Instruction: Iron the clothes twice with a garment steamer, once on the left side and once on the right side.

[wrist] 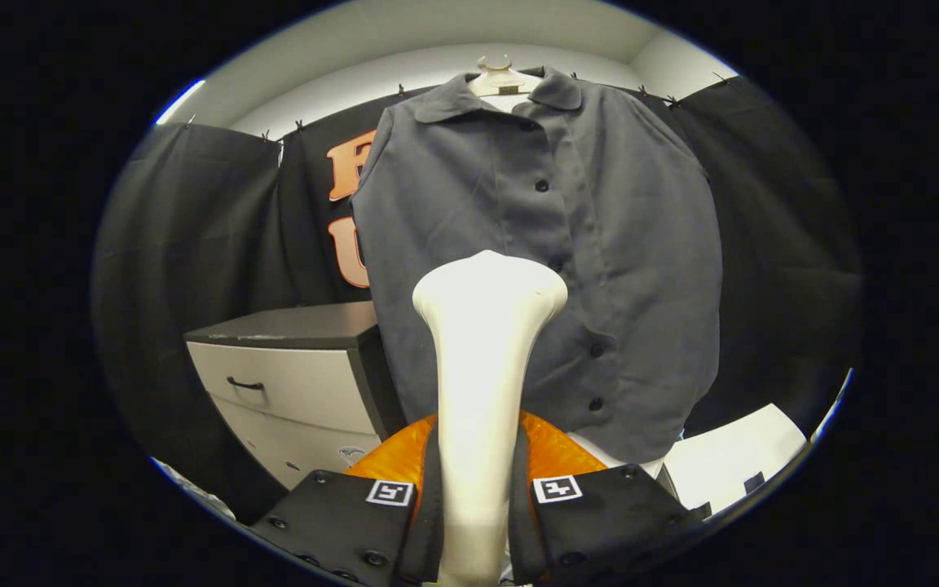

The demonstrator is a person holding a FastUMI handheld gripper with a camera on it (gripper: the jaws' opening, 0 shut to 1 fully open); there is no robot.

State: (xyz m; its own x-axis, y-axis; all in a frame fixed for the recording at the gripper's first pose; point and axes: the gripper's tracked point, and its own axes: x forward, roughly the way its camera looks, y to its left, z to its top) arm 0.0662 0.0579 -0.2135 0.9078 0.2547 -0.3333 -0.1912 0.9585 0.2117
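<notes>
Nearest, the garment steamer [482,391] is clamped upright between both fingers of the gripper [475,497]. Beyond its head, the grey shirt [543,244] is hung on a hanger [502,80]. Contact cannot be confirmed; both passes are judged outstanding.

A cream-white garment steamer [482,391] stands upright between the tool [476,505] fingers, both of which press against its slim handle; its wider, rounded head rises ahead of them, pointing at the shirt. The grey button-front shirt [600,244] hangs just beyond on a pale hanger [500,80], collar at the top, dark buttons down the placket, the cloth falling loose with soft creases.
</notes>
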